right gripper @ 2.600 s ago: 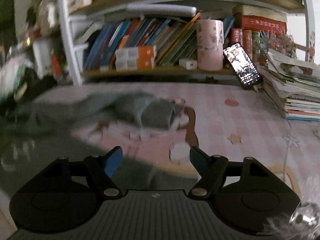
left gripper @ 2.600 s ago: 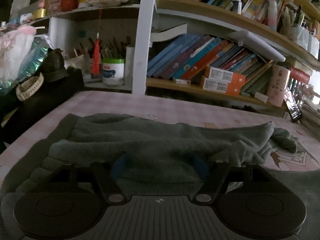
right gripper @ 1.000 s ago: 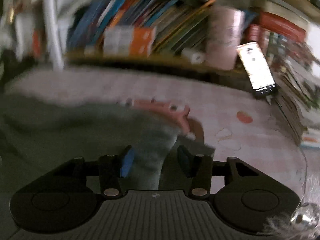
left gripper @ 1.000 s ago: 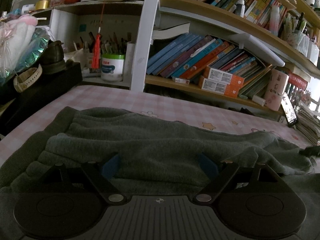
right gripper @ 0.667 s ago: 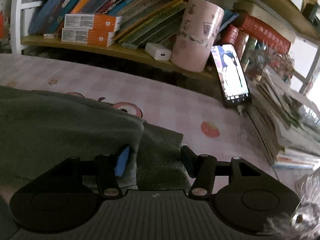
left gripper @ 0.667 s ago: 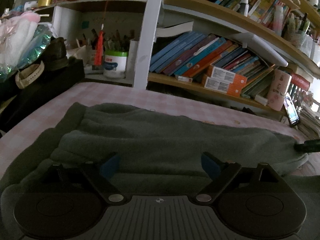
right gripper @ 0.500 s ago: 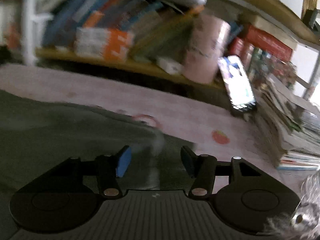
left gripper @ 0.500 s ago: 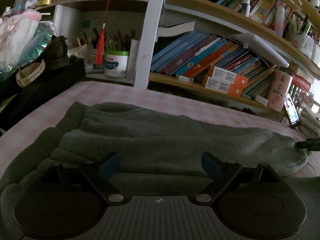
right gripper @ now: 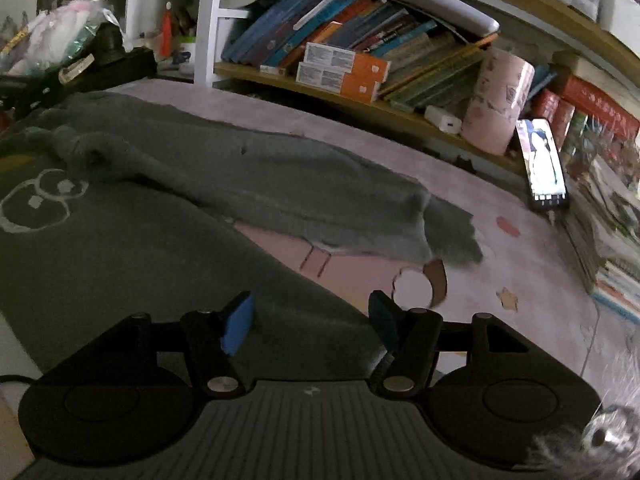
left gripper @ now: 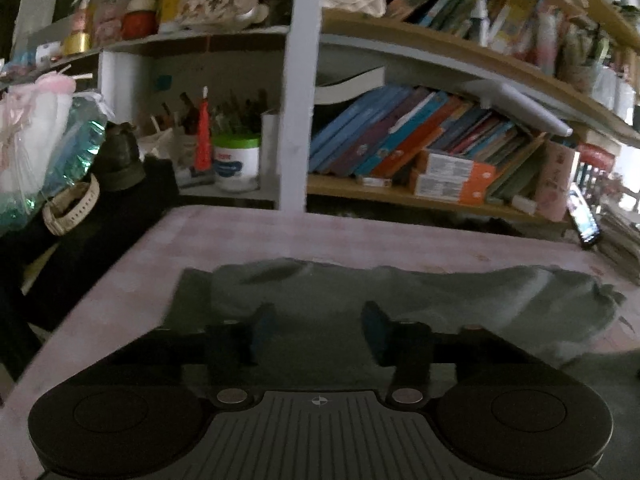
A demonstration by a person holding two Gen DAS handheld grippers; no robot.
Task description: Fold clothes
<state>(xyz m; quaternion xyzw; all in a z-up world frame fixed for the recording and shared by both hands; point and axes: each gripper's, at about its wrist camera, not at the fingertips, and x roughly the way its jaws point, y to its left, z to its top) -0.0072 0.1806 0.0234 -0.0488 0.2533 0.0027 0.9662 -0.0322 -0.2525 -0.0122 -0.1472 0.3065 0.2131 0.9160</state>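
Note:
A dark grey-green fleece garment (right gripper: pixel 248 176) lies spread on the pink patterned table cover (right gripper: pixel 520 264), one long folded part running toward the far right with its end near a cartoon print. It also shows in the left wrist view (left gripper: pixel 400 300). My left gripper (left gripper: pixel 316 326) is open and empty, raised a little above the garment's near part. My right gripper (right gripper: pixel 310 314) is open and empty over the garment's lower dark panel, which carries a white circle print (right gripper: pixel 40 200).
Bookshelves (left gripper: pixel 440 152) full of books run along the back edge. A phone (right gripper: pixel 544 164) leans by a pink roll (right gripper: pixel 498 104) at the right. A stack of magazines (right gripper: pixel 612 232) sits at the far right. Bags and a black object (left gripper: pixel 100 200) crowd the left.
My right gripper let go of the garment's end and pulled back toward me, opening wider. My left gripper lifted and pulled back, its jaws narrower than before. The sleeve now lies flat.

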